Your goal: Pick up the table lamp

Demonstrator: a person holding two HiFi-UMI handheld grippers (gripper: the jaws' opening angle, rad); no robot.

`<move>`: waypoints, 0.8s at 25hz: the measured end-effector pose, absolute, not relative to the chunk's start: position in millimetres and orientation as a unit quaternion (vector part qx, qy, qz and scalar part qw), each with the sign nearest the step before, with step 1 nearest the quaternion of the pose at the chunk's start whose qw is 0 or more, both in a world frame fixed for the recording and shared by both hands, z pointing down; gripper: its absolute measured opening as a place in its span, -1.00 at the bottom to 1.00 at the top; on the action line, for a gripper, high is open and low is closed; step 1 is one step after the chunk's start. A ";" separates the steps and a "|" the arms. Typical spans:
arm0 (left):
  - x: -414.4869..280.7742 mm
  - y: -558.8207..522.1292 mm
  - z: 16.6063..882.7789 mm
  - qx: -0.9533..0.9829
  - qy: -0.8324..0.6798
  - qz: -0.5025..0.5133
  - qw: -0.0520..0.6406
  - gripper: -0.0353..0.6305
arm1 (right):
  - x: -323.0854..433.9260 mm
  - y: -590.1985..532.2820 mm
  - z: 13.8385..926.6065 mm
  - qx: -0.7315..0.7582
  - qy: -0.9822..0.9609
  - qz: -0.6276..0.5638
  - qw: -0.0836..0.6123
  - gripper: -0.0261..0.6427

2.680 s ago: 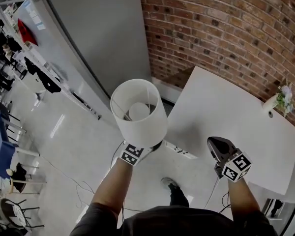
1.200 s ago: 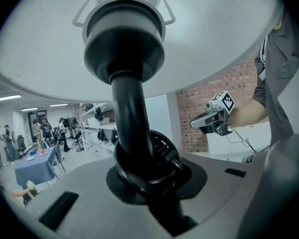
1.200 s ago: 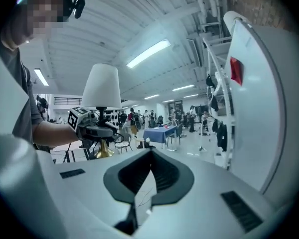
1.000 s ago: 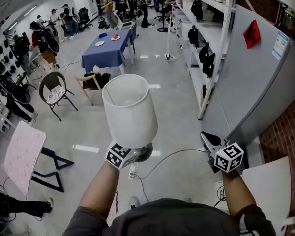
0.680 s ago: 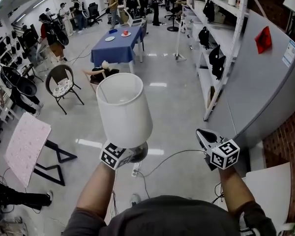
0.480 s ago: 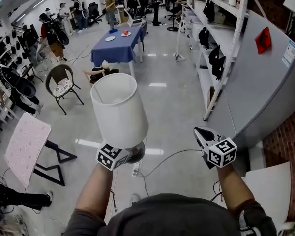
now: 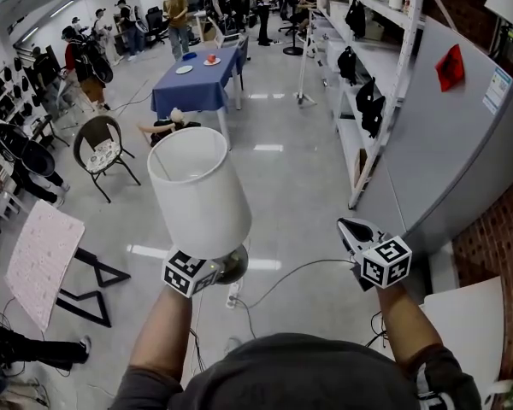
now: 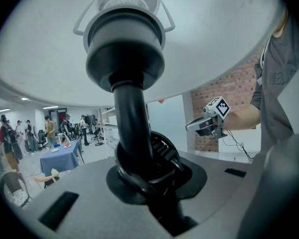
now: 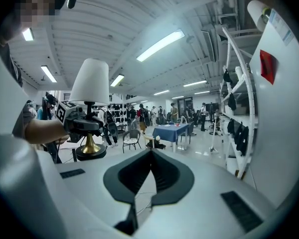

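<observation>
In the head view the left gripper [image 7: 212,269] holds the table lamp [image 7: 198,190] upright above the open floor [image 7: 299,186], and the label [image 7: 494,90] at far right is too small to read; in the left gripper view the jaws are clamped on the black stem [image 8: 132,128]; in the right gripper view the right gripper [image 9: 150,152] is closed and empty.

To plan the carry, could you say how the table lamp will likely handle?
The table lamp may sway: its wide shade sits high above the left claw on the thin stem. Its brass-looking base probably adds weight low down.
</observation>
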State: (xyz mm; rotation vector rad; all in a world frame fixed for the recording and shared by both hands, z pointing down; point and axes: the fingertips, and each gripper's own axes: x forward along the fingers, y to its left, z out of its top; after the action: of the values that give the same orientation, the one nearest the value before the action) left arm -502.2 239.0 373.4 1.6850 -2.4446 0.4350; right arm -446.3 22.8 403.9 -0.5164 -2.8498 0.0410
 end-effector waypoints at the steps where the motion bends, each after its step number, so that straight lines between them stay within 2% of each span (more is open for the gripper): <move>1: -502.1 238.3 373.9 0.561 -0.812 0.144 0.070 -0.68 | -446.0 22.2 404.0 -0.176 -0.977 0.014 0.122 -0.94; 20: -498.8 232.1 369.1 0.565 -0.810 0.141 0.070 -0.68 | -439.4 16.4 398.8 -0.166 -0.978 0.005 0.122 -0.94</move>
State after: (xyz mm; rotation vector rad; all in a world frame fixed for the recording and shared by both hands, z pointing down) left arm -498.8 232.1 369.1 1.7000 -2.4361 0.4239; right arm -439.4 16.4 398.8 -0.4856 -2.8554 0.0139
